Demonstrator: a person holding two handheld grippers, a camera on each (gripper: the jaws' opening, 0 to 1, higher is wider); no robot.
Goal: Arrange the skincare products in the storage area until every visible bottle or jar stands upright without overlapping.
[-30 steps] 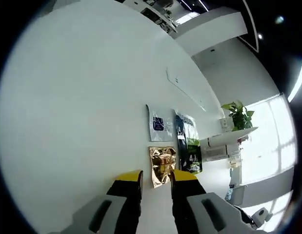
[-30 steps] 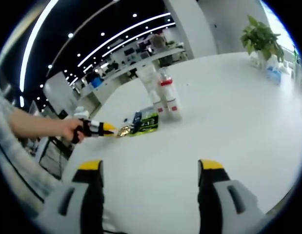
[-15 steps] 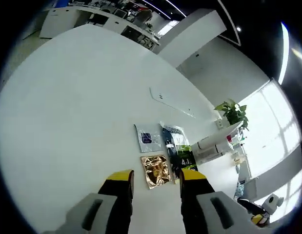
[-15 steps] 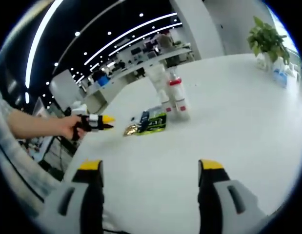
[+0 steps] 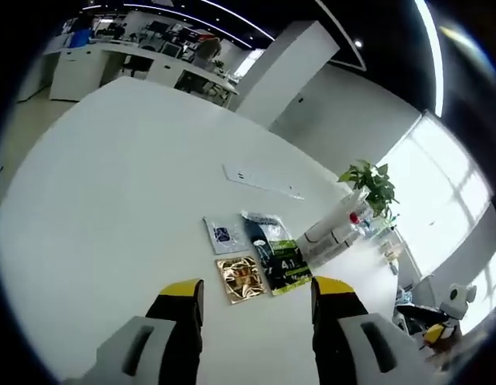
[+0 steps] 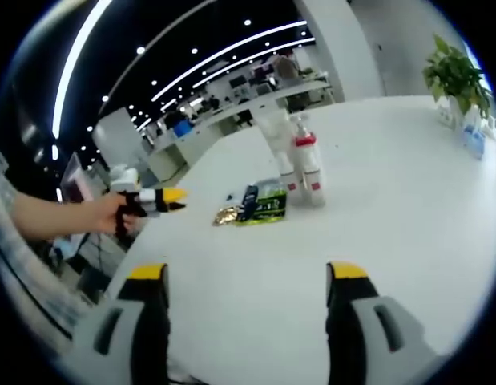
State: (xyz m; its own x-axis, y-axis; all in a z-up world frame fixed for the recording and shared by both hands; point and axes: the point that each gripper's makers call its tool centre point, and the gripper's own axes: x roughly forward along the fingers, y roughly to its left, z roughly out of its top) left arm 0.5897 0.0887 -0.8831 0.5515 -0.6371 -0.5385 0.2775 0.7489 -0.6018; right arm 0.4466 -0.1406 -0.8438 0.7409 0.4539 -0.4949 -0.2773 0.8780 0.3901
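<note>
On the white table [image 5: 111, 184] lie three flat sachets: a gold one [image 5: 241, 277], a white one with a dark label [image 5: 222, 235] and a dark green one [image 5: 277, 253]. Beyond them stand white bottles [image 5: 334, 227], one with a red collar. My left gripper [image 5: 252, 295] is open just short of the gold sachet, holding nothing. In the right gripper view the bottles [image 6: 305, 164] stand upright behind the sachets [image 6: 260, 207]. My right gripper [image 6: 246, 277] is open and holds nothing, well back from them. The left gripper [image 6: 161, 198] shows there in a hand, apart from the sachets.
A flat white strip [image 5: 261, 179] lies on the table beyond the sachets. A potted plant [image 5: 371, 182] stands near the bottles, the same plant [image 6: 457, 74] far right in the right gripper view. Desks and ceiling lights fill the office behind. A person's sleeve [image 6: 23, 233] is at the left.
The left gripper has drawn back from the gold sachet and its jaws have spread wider. The right gripper view has shifted slightly; sachets and bottles lie where they were.
</note>
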